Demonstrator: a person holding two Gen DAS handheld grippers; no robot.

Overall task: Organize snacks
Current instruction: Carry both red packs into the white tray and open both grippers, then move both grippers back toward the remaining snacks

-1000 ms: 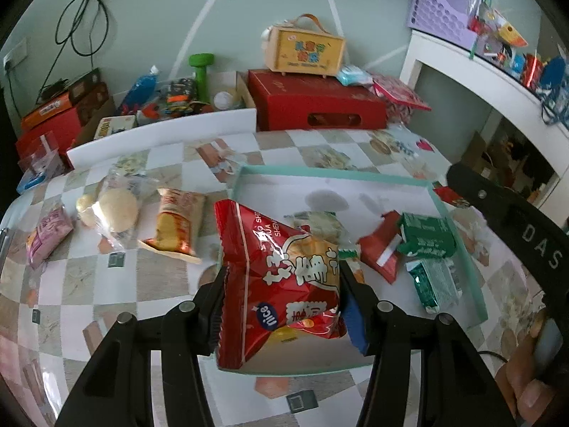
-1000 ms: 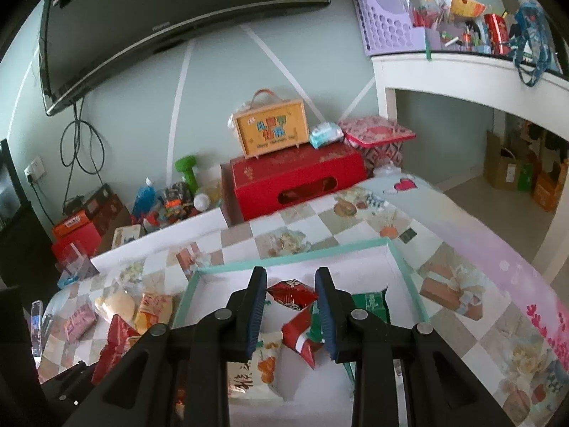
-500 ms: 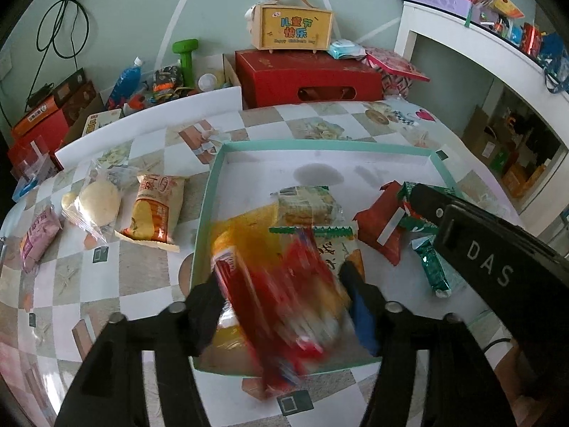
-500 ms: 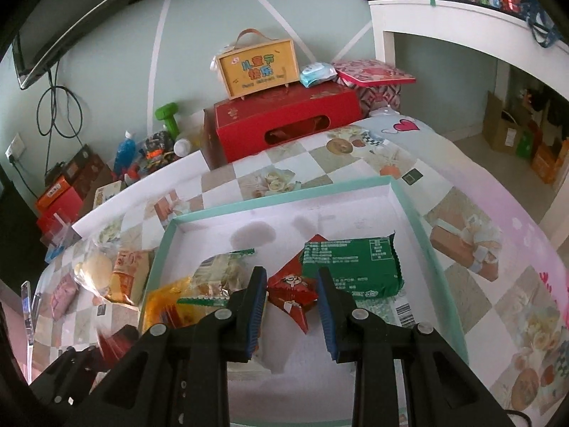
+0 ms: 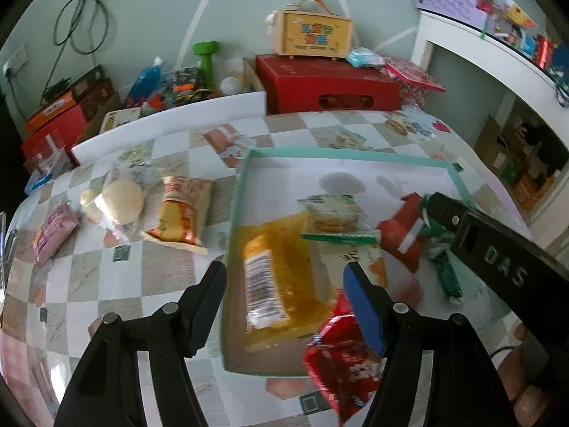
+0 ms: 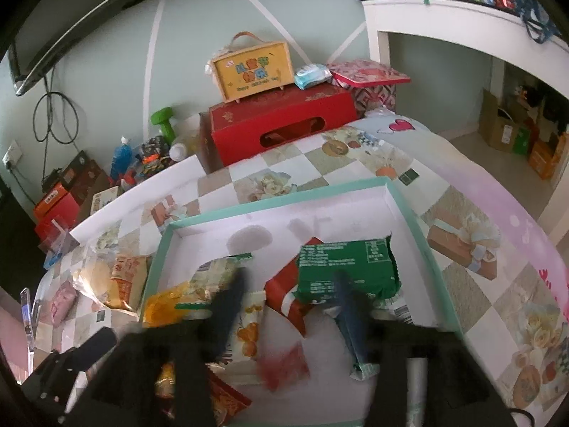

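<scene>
A white tray with a teal rim (image 5: 242, 195) (image 6: 409, 206) lies on the checkered table and holds several snack packets. My left gripper (image 5: 284, 281) is open over the tray's near left corner. The red chip bag (image 5: 341, 359) lies blurred by its right finger at the tray's near edge, let go. A yellow packet (image 5: 281, 270) lies between the open fingers. My right gripper (image 6: 288, 295) is open above the tray, over a red packet (image 6: 284, 291) and a green packet (image 6: 345, 267). A small red packet (image 6: 284, 366) is blurred below it.
Left of the tray lie an orange snack bag (image 5: 181, 210), a clear bag of buns (image 5: 117, 199) and a pink packet (image 5: 53, 231). A red box (image 5: 327, 82) with a yellow case (image 5: 313, 35) stands behind the table. A white desk (image 6: 462, 25) is at the right.
My left gripper opened and the red chip bag dropped to the tray's near edge. My right gripper opened wider, came lower over the tray, and a small red packet fell from it.
</scene>
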